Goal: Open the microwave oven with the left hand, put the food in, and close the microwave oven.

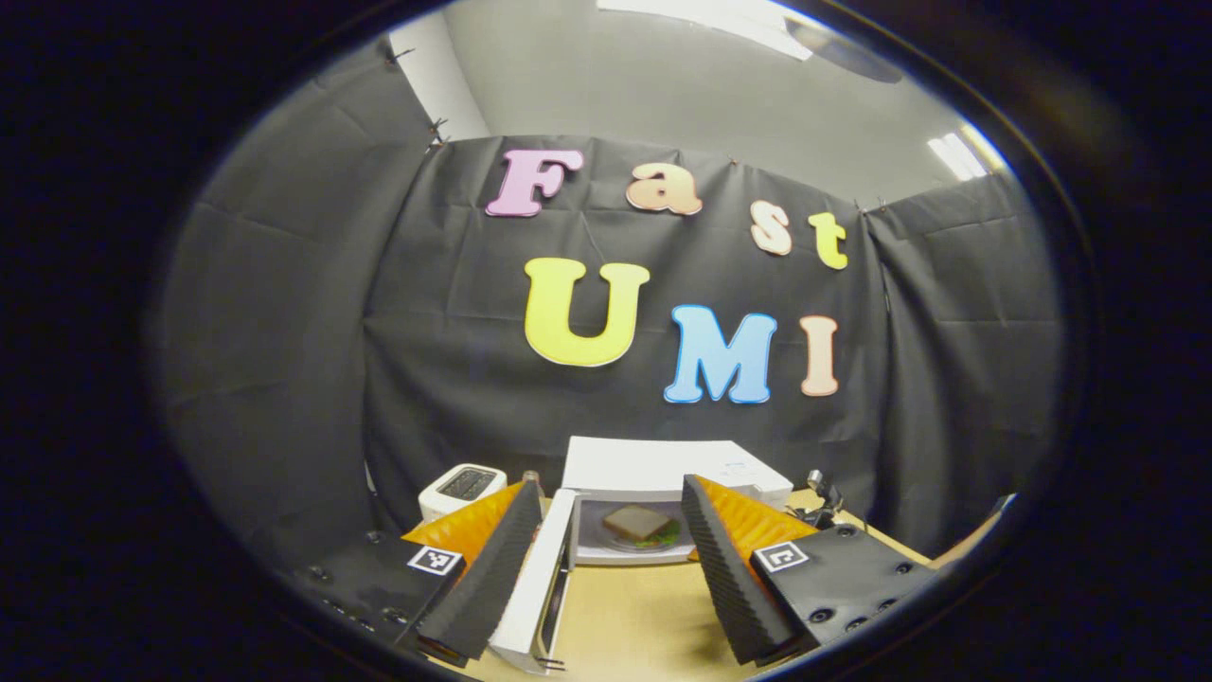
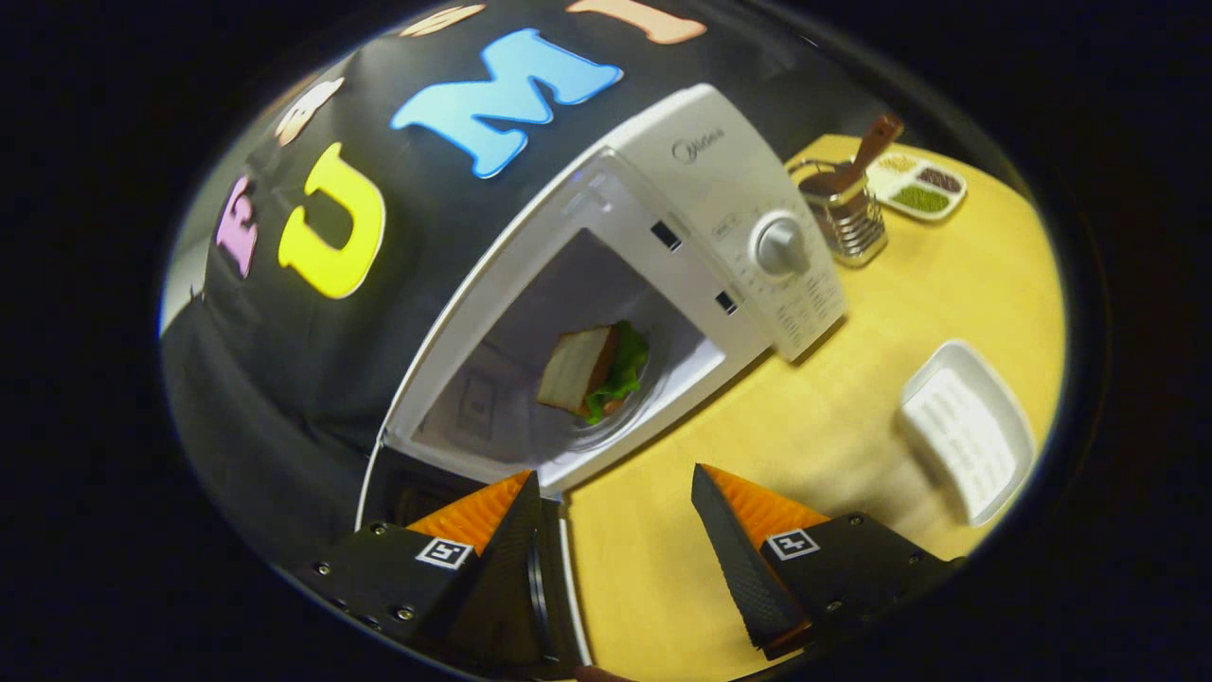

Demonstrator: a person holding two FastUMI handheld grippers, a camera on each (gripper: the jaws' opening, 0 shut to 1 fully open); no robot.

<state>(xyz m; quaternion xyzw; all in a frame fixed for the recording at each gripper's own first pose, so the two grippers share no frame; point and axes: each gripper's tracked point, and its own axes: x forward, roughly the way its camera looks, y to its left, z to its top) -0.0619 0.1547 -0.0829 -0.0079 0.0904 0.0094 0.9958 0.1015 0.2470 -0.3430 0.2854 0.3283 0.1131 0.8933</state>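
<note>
Open door point(image 1: 538, 578) flanks left hand-held gripper point(image 1: 611, 568); toaster point(image 1: 462, 489) beside microwave point(image 1: 663, 469).

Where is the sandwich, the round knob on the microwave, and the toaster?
sandwich point(image 2: 579, 367): right gripper view, on its top bread slice.
round knob point(image 2: 782, 245): right gripper view, on the knob's grey face.
toaster point(image 1: 462, 488): left gripper view, on its slotted top.

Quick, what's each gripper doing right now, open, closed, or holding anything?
Left gripper: open, holding nothing; the microwave door stands between its fingers.
Right gripper: open, empty, near the microwave.
</note>
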